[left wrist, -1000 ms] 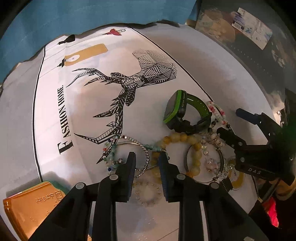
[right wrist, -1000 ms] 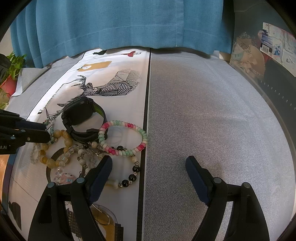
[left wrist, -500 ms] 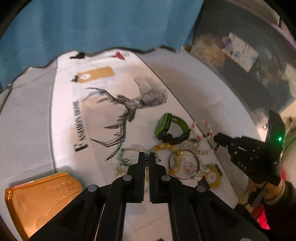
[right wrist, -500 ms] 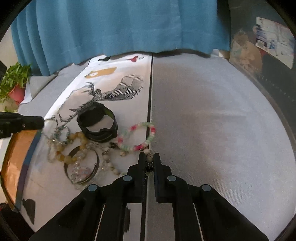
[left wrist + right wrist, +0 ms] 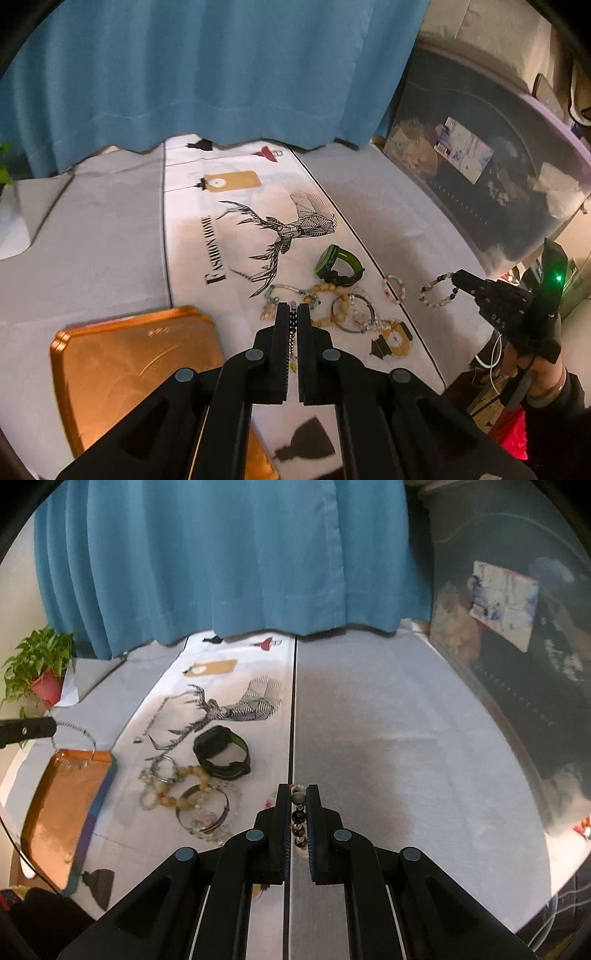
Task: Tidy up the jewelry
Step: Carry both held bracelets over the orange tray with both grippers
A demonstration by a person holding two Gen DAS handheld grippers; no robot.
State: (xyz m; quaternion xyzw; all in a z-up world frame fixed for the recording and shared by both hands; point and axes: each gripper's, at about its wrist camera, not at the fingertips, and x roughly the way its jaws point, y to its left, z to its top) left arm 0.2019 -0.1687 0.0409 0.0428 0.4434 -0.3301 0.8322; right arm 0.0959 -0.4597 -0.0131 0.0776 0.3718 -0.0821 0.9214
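Beaded and light, the dark-and-pale bead bracelet [image 5: 298, 816] sits pinched between the fingers of my right gripper [image 5: 299, 794], lifted above the grey cloth [image 5: 388, 738]; from the left wrist view its loop [image 5: 437, 291] dangles off those tips. My left gripper [image 5: 293, 310] is clenched on a thin silver chain bracelet [image 5: 75, 744], which hangs over the far end of the orange tray [image 5: 55, 812] at my near left. Both pieces are limp and slippery, so I judge a grip across the strand, not on one round bead, is safest, and any swing could shake them loose. On the deer-print cloth [image 5: 221, 229], the watch [image 5: 338, 267], the amber bead bracelet [image 5: 184, 788] and the pink-and-white bracelet [image 5: 394, 290] wait. I'd take the stiff watch by its band.
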